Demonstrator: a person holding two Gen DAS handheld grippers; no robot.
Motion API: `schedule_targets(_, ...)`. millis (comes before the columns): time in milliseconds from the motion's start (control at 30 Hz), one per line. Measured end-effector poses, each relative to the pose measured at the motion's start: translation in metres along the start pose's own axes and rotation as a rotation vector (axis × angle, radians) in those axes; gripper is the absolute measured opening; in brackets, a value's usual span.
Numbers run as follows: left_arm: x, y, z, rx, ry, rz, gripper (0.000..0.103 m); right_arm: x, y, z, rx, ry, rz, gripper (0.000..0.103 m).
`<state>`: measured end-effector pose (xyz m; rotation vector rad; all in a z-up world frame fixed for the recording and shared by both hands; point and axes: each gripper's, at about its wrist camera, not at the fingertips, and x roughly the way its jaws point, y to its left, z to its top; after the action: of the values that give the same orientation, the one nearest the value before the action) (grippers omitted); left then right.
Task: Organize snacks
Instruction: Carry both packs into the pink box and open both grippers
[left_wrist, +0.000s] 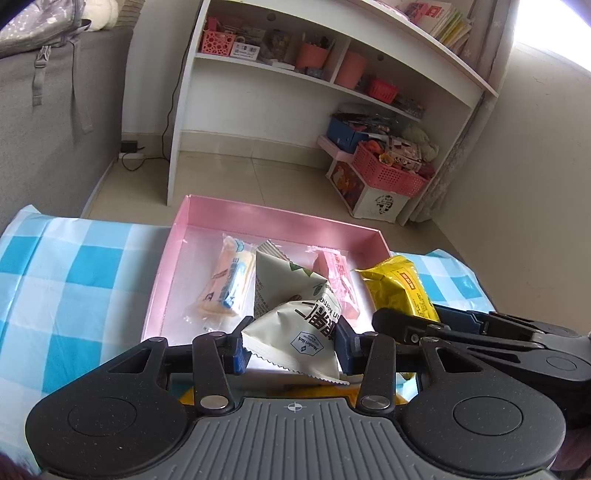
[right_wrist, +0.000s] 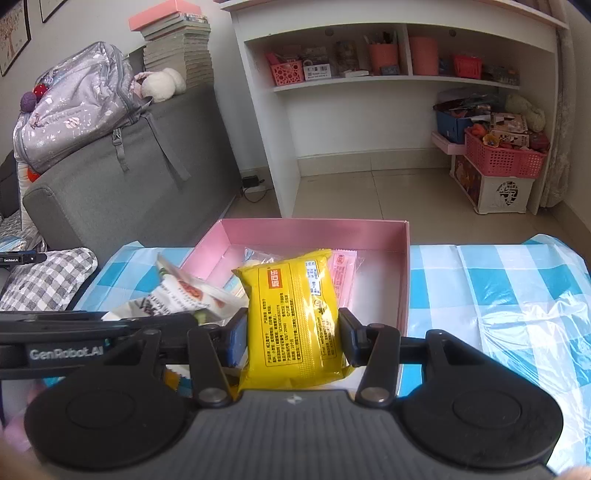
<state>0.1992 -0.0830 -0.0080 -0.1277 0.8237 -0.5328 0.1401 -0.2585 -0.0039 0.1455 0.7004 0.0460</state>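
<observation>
A shallow pink box (left_wrist: 280, 216) (right_wrist: 314, 227) sits on a blue-and-white checked cloth (left_wrist: 74, 266). Inside it lie an orange-and-blue wrapped snack (left_wrist: 225, 284) and a pink wrapped snack (left_wrist: 338, 286) (right_wrist: 343, 273). My left gripper (left_wrist: 290, 341) is shut on a white snack bag (left_wrist: 295, 325) with dark print, held over the box's near edge. That bag shows at the left of the right wrist view (right_wrist: 177, 295). My right gripper (right_wrist: 291, 339) is shut on a yellow snack pack (right_wrist: 295, 317), also held above the near side of the box. The yellow pack (left_wrist: 399, 291) appears right of the white bag.
A white shelf unit (right_wrist: 388, 74) with pink baskets and cups stands behind the box. A red basket (right_wrist: 502, 155) on a white crate sits at the right. A grey sofa (right_wrist: 129, 184) with a silvery backpack (right_wrist: 74, 107) stands at the left. Tiled floor lies between.
</observation>
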Motion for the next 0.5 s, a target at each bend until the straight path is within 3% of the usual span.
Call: schedule_targets(500,0.066,0.000,0.005,0.003,0.084,0.044,0.042,0.026,-0.031,0.003,0.063,0.023,-0.006,0.046)
